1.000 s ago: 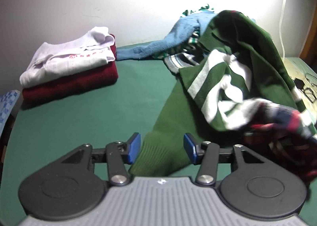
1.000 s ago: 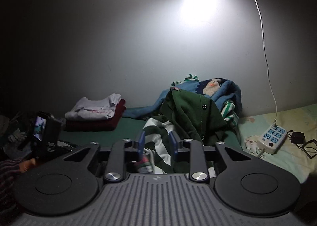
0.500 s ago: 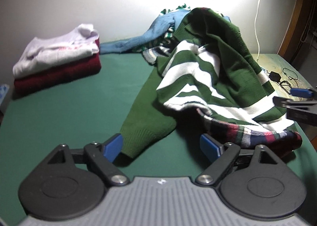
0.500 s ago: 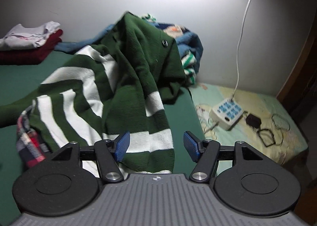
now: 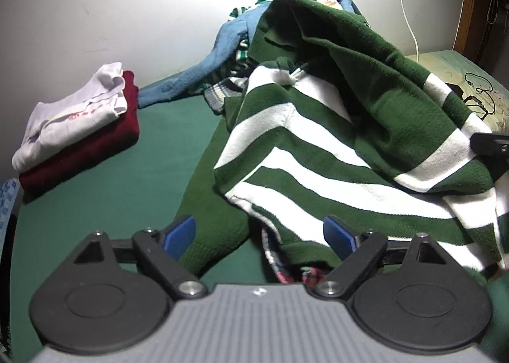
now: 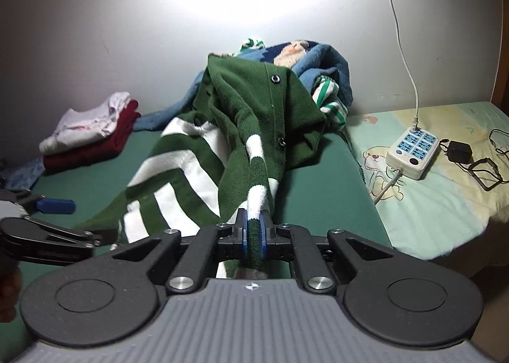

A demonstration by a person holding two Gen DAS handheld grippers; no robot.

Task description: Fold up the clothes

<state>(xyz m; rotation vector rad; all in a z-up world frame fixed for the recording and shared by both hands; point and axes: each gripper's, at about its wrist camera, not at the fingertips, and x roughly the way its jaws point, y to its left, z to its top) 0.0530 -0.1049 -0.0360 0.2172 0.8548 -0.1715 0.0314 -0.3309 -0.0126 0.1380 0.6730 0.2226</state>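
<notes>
Our right gripper (image 6: 253,232) has clamped the green striped cardigan (image 6: 203,146) heaped ahead on the bed, while our left gripper (image 5: 259,234) gapes empty; tugging one-sided could drag the pile behind.

green-and-white striped cardigan (image 5: 334,140), green sheet (image 5: 111,191), dark red folded sweater (image 5: 86,153).

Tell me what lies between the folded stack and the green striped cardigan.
Only bare green sheet separates the folded stack from the green striped cardigan; the left wrist view shows it best. A blue garment's sleeve crosses farther back.
</notes>
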